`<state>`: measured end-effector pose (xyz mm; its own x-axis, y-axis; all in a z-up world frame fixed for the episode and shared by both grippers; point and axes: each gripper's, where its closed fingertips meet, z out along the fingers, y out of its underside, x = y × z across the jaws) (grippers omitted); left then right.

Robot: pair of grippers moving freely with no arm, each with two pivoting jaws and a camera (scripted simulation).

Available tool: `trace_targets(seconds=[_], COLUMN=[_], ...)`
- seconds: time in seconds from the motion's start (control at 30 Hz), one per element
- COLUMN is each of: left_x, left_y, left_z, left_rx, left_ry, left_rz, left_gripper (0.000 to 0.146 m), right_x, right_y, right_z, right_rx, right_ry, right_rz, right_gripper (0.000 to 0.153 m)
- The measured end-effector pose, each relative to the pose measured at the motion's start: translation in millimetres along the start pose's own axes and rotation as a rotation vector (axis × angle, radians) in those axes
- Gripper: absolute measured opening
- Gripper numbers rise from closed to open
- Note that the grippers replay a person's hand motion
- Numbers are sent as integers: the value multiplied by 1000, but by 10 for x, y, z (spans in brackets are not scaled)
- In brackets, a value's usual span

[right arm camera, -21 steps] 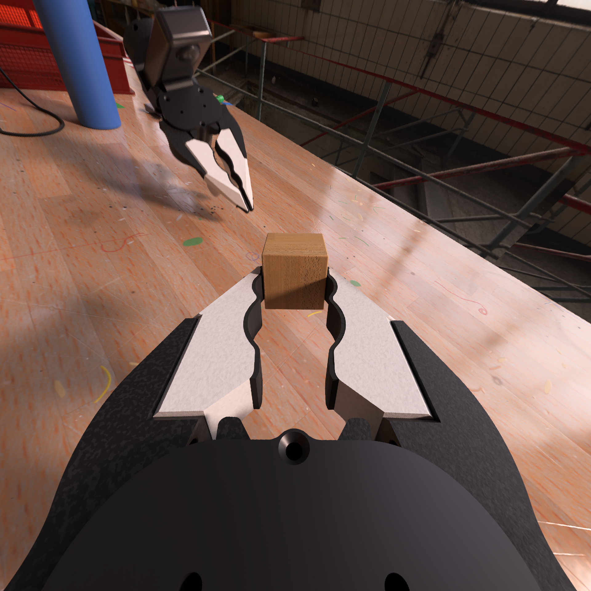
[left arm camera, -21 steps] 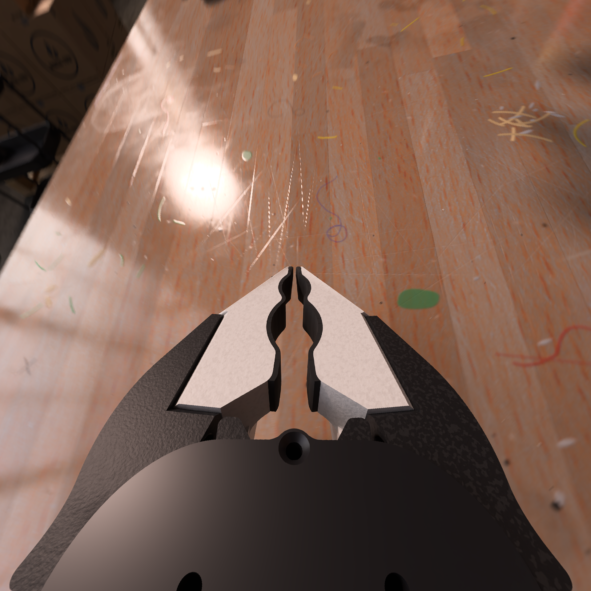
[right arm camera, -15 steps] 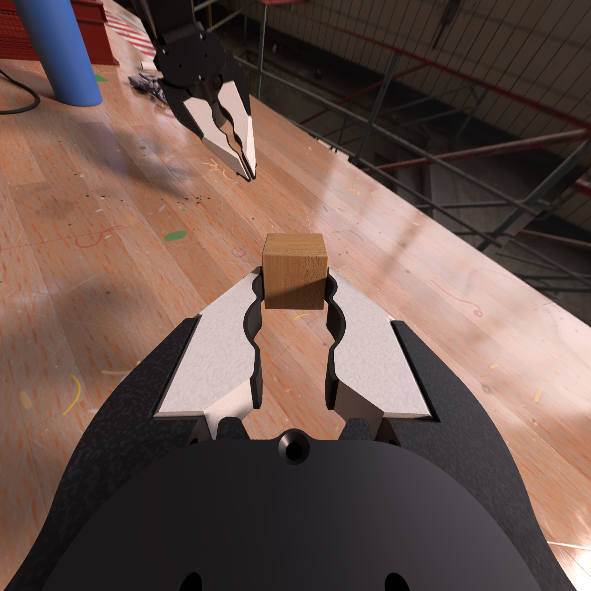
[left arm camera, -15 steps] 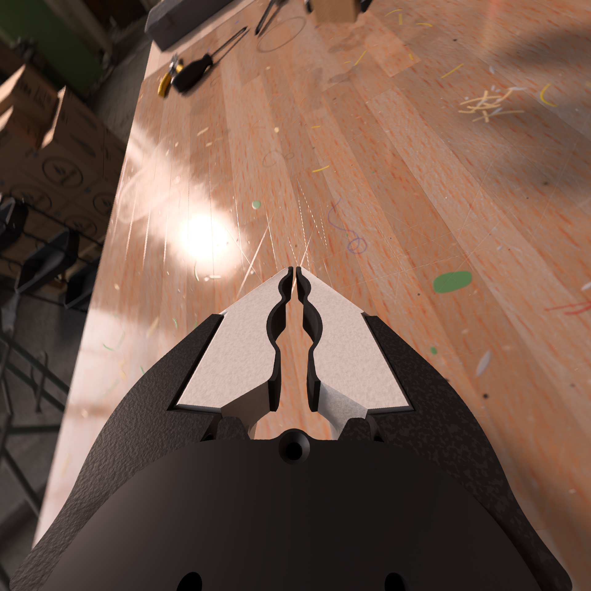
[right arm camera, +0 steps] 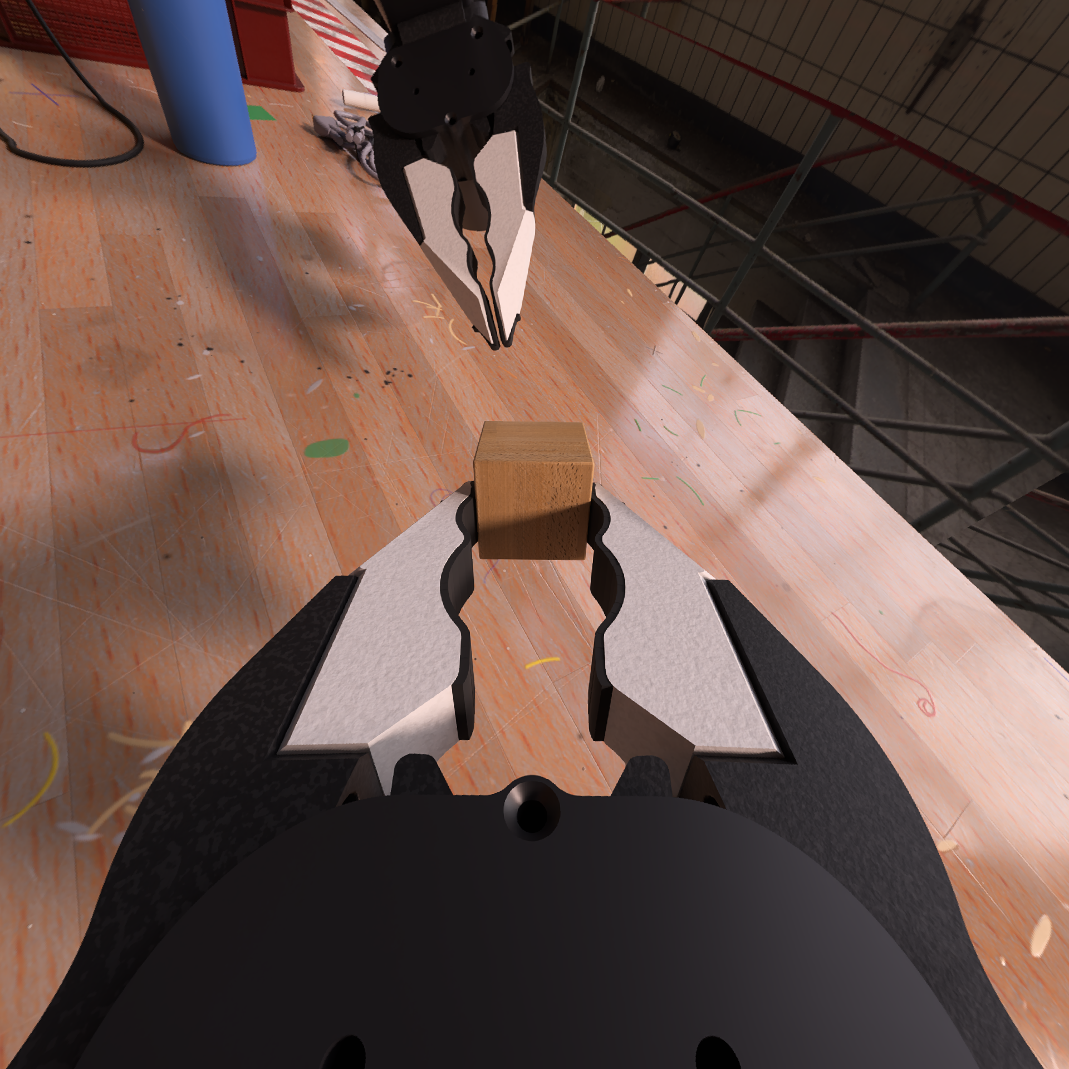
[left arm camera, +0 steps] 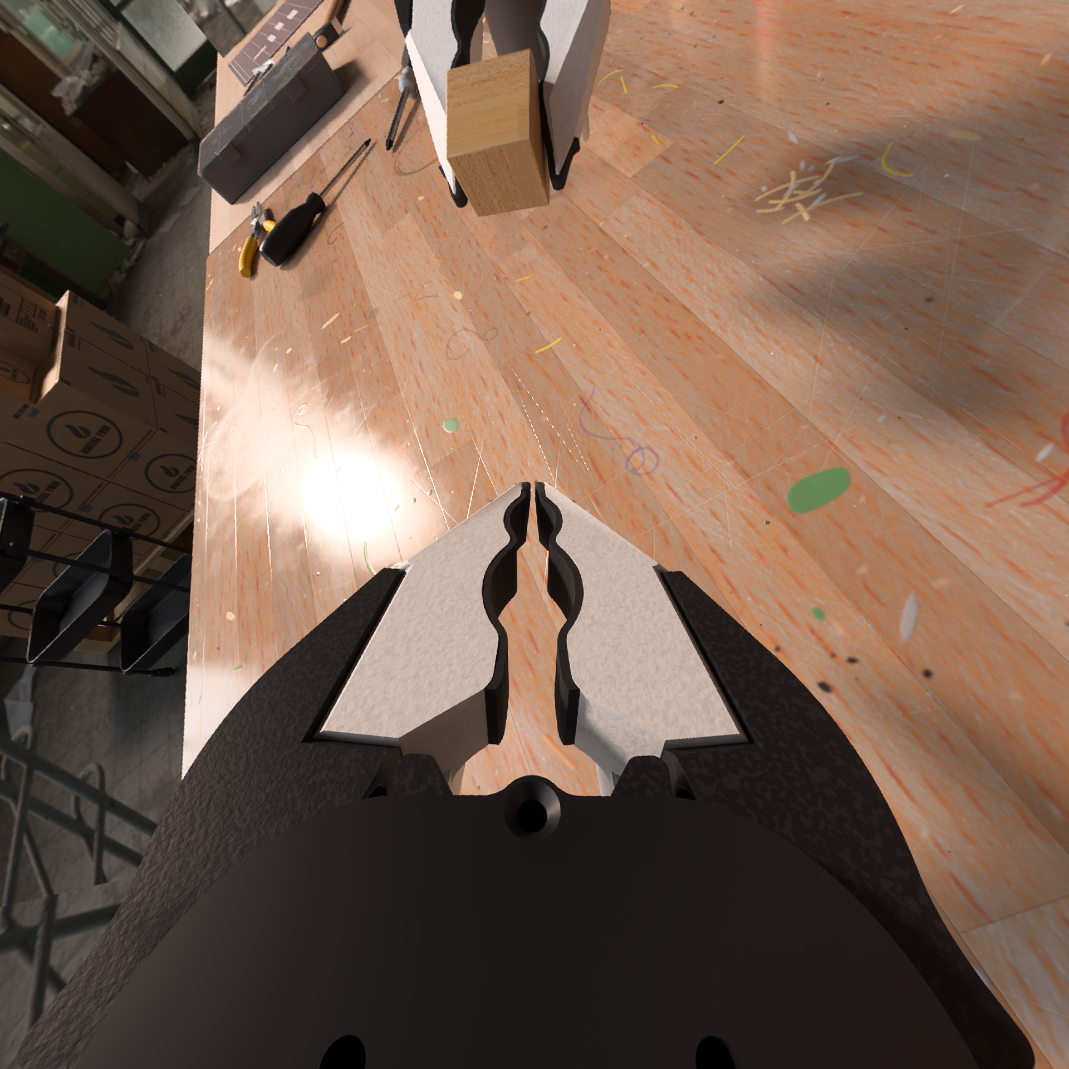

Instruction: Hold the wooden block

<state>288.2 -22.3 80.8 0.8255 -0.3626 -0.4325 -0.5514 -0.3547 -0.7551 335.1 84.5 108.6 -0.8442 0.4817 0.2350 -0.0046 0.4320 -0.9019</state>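
Observation:
The wooden block (right arm camera: 532,491) is a light brown cube held between the fingertips of my right gripper (right arm camera: 533,509), above the wooden bench top. The right gripper is shut on it. The block also shows in the left wrist view (left arm camera: 497,133), at the top, clamped in the right gripper (left arm camera: 502,173). My left gripper (left arm camera: 532,489) is shut and empty, its tips almost touching, above the bench. In the right wrist view the left gripper (right arm camera: 500,341) hangs beyond the block, tips pointing down at the bench.
The wooden bench (left arm camera: 752,347) carries a screwdriver (left arm camera: 315,199), yellow-handled pliers (left arm camera: 251,249) and a grey case (left arm camera: 269,115) near its left edge. A blue post (right arm camera: 194,75), a black cable (right arm camera: 87,150) and a red crate (right arm camera: 266,40) stand far off. Cardboard boxes (left arm camera: 87,416) lie below the edge.
The left gripper has risen and swung toward the block, which now shows in its view. The right gripper keeps its hold on the block and has lifted a little.

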Motion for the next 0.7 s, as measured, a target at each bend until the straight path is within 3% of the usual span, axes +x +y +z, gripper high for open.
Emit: trace_targets(seconds=[0.7], left_x=[-81], left_y=[-176], left_z=[160], left_rx=[60], left_ry=[108], left_rz=[68], left_gripper=[1], right_x=[32], right_y=[-41], right_z=[136], right_rx=[88], right_ry=[-89], right_rz=[-89], right_gripper=[36])
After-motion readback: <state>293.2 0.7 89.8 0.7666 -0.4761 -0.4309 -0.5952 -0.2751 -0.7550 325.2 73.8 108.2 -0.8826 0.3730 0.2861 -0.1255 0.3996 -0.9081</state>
